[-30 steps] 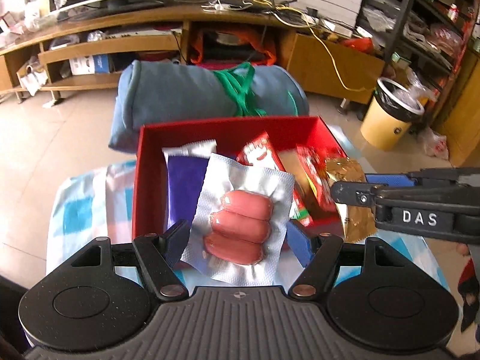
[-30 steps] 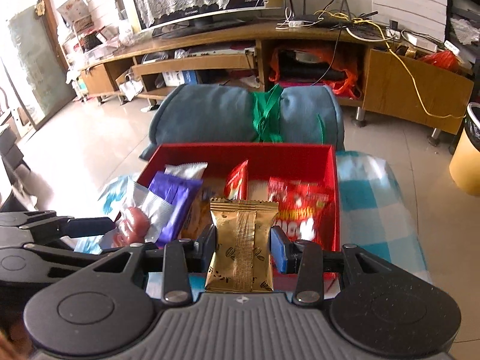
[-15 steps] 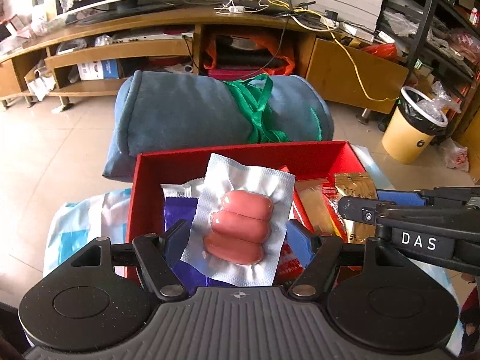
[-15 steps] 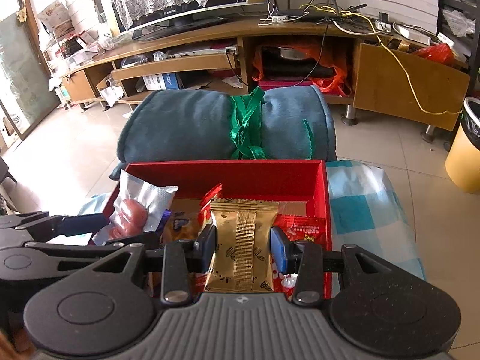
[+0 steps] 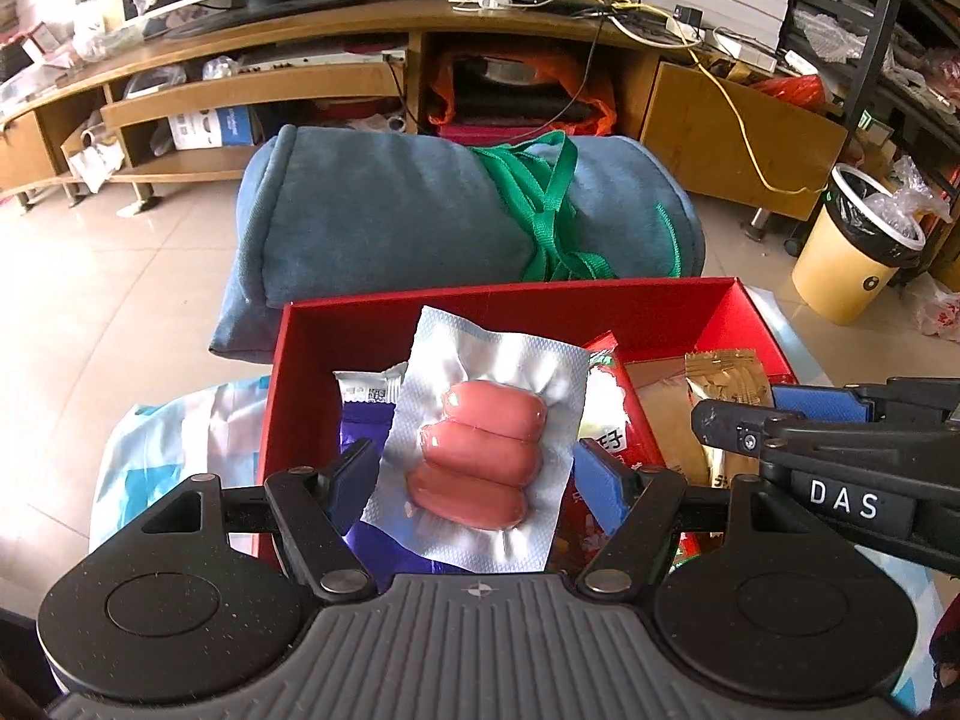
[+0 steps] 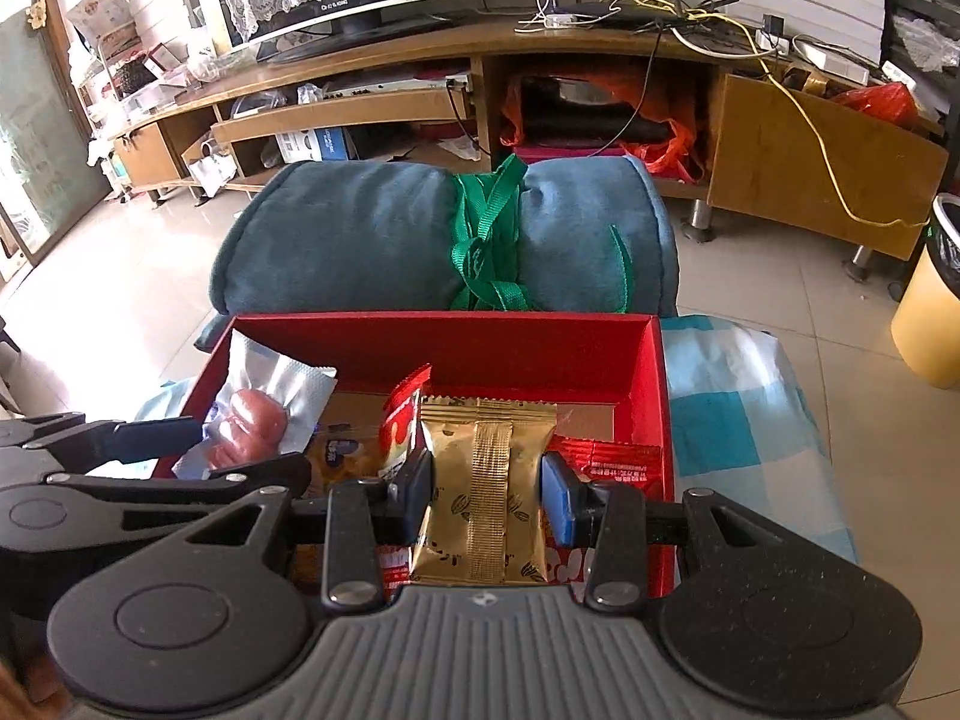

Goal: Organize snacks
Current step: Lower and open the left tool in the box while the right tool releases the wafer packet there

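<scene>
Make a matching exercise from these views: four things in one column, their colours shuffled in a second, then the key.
Things:
1. packet held by the right gripper
2. box holding the snacks
3. rolled blanket behind the box
4. strap around the blanket

Colours:
A. green
B. red
C. gold
D. blue-grey

Pairs: 1-C, 2-B, 3-D, 4-A

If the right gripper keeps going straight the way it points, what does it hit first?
Probably the far wall of the red box; the right gripper carries its gold packet over the snacks, though depth is unclear.
</scene>
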Action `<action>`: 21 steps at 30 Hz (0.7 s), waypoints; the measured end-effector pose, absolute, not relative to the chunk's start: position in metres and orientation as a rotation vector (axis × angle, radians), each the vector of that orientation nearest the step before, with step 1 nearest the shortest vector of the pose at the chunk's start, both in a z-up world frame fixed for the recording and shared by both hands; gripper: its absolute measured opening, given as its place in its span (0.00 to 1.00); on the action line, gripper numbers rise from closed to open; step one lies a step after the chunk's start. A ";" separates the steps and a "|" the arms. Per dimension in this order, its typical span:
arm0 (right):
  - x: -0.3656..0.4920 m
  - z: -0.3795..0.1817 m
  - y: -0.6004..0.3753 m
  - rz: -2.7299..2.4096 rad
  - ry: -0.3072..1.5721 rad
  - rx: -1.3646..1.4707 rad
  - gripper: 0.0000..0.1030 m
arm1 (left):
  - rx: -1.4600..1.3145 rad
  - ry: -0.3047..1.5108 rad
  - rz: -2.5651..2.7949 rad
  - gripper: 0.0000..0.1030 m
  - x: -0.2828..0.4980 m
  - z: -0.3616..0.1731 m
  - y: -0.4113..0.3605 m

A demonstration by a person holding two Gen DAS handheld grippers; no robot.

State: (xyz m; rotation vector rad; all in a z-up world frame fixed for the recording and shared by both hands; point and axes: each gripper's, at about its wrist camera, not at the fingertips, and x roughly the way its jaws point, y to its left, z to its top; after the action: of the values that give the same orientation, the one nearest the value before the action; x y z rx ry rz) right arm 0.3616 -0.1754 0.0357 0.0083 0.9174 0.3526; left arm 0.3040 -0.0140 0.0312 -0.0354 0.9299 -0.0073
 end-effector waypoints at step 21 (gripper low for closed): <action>0.344 0.048 -0.178 0.344 0.880 -0.007 0.46 | -0.011 0.892 0.041 0.87 0.283 0.046 -0.011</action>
State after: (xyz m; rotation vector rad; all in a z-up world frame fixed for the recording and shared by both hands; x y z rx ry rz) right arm 0.3437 -0.1780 0.0483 -0.0071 0.8797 0.3440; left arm 0.2830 -0.0106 0.0462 -0.0106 0.8924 0.0414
